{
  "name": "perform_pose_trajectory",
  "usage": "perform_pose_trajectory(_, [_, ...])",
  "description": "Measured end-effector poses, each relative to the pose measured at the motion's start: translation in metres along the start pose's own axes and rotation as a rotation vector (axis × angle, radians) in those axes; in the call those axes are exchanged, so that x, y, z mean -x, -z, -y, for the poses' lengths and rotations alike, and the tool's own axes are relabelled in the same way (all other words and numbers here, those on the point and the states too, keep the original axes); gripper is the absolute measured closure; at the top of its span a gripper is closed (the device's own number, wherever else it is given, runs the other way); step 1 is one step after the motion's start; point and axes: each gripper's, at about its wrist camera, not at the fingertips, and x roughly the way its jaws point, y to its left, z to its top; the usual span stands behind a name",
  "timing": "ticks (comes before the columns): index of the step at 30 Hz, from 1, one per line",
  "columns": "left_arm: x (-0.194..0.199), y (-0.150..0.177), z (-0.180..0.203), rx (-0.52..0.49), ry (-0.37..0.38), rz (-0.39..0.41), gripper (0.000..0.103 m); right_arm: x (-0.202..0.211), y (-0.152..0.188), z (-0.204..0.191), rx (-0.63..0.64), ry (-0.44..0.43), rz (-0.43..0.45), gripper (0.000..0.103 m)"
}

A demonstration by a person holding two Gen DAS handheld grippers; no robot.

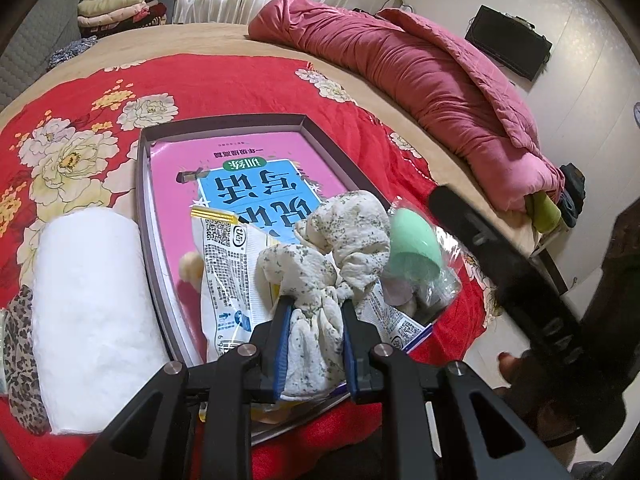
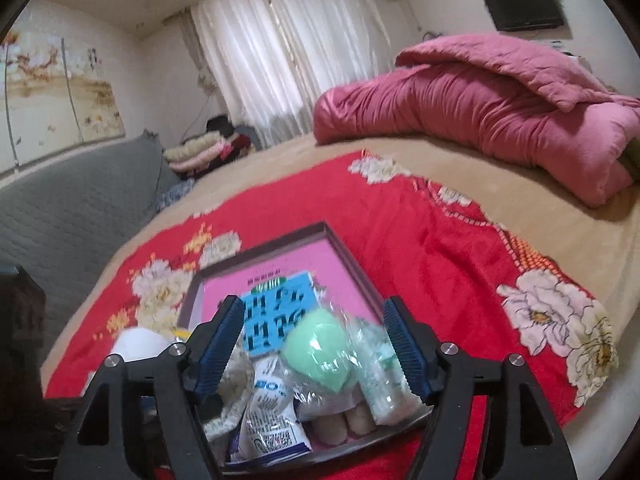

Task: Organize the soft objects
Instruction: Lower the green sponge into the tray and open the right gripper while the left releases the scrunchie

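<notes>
Left gripper (image 1: 316,312) clamps floral scrunchie (image 1: 324,256) over shallow tray (image 1: 142,208); right gripper (image 2: 316,344) jaws spread wide above green sponge (image 2: 320,344).

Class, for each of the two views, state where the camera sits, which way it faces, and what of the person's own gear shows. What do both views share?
Left wrist: sits behind the left tool, facing the tray; its fingers clamp a floral cloth; the right tool's black arm shows.
Right wrist: sits behind the open right tool, above the green sponge.
Shared: tray, pink book, sponge, red floral blanket, pink quilt.
</notes>
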Motion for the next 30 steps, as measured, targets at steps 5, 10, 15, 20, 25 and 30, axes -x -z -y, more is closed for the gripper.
perform_pose_trajectory(5, [0.001,0.0,0.003,-0.009,0.0,0.002,0.071,0.002,-0.003,0.005,-0.023,0.006,0.01,0.026])
perform_pose_trajectory(10, [0.002,-0.001,0.006,-0.02,-0.006,0.01,0.057,0.003,-0.003,0.007,-0.034,0.01,0.014,0.026])
perform_pose_trajectory(15, [0.006,-0.002,0.005,-0.022,-0.017,0.027,0.05,0.005,-0.003,0.009,-0.047,0.019,0.028,0.026])
perform_pose_trajectory(20, [0.009,-0.003,0.002,-0.014,-0.028,0.039,0.047,0.006,-0.004,0.013,-0.062,0.022,0.029,0.026])
perform_pose_trajectory(25, [0.014,-0.006,-0.003,-0.002,-0.03,0.06,0.041,0.006,-0.003,0.013,-0.064,0.019,0.026,0.026])
perform_pose_trajectory(30, [0.017,-0.007,-0.003,-0.013,-0.047,0.068,0.037,0.006,-0.003,0.012,-0.06,0.017,0.027,0.026])
